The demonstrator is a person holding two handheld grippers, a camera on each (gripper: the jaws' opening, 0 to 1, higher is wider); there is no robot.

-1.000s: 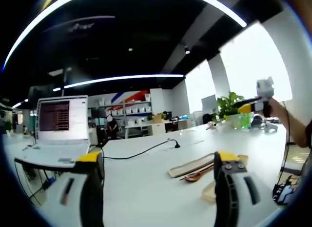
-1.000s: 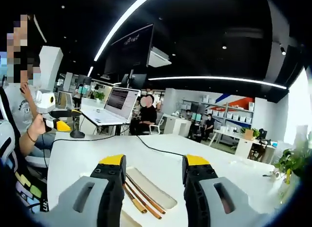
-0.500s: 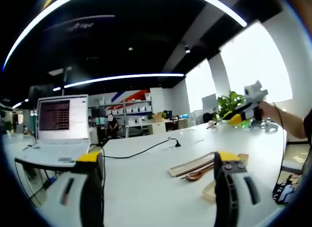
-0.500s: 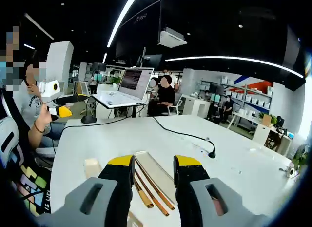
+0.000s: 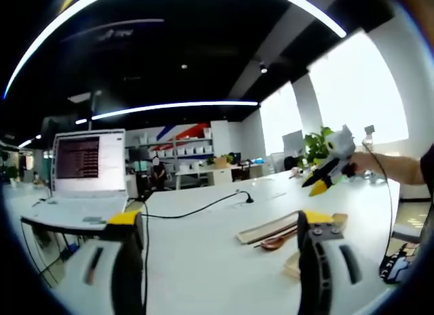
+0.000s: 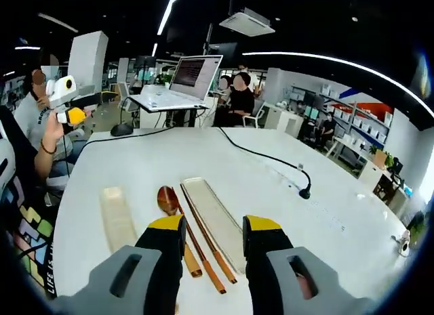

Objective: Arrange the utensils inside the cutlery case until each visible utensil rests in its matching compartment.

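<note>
On the white table [image 6: 135, 166] lie a long pale wooden cutlery case [image 6: 215, 220], a brown wooden spoon [image 6: 167, 198], a pair of brown chopsticks [image 6: 203, 246] and a separate pale wooden piece [image 6: 118, 217]. My right gripper [image 6: 213, 225] hovers open above the chopsticks and the case, holding nothing. In the left gripper view the case [image 5: 270, 228] and the spoon [image 5: 274, 242] lie right of centre. My left gripper [image 5: 220, 220] is open and empty, well short of them. The right gripper [image 5: 327, 166] hangs tilted down over the table's far side. A hand holds the left gripper [image 6: 68, 106] off the table's left edge.
An open laptop [image 6: 183, 81] sits on a stand at the table's far end. A black cable ending in a small black stand [image 6: 305, 191] runs across the table. A black rounded object [image 6: 122, 130] rests near the edge. People sit behind. A plant [image 5: 315, 142] stands at the far side.
My right gripper has tipped down and come in over the table, so the spoon, case and loose wooden piece now show fully. My left gripper has held still.
</note>
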